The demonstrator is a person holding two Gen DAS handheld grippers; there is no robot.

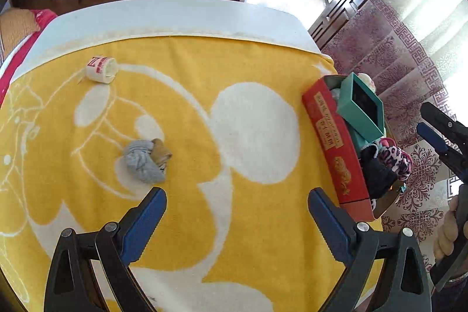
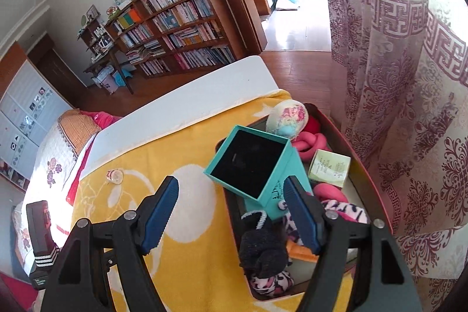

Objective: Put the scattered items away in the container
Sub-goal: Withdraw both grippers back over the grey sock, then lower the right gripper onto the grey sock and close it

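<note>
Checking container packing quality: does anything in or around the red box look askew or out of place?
Yes. The teal box sits tilted, propped on other items and sticking up over the red container's rim. A grey sock bundle and small white cup lie on the yellow blanket.

Left tool (image 1: pixel 237 212): blue fingers (image 1: pixel 144 221) spread wide apart, nothing between them, pointing steeply down. Right tool (image 2: pixel 231 212): fingers (image 2: pixel 298 212) also apart, gap empty, nothing gripped, angled downward. In the left wrist view the right tool shows at the far right edge, with the person's right hand (image 1: pixel 447 233) wrapped round its grey handle, fingers curled. Left hand not visible in either view.
</note>
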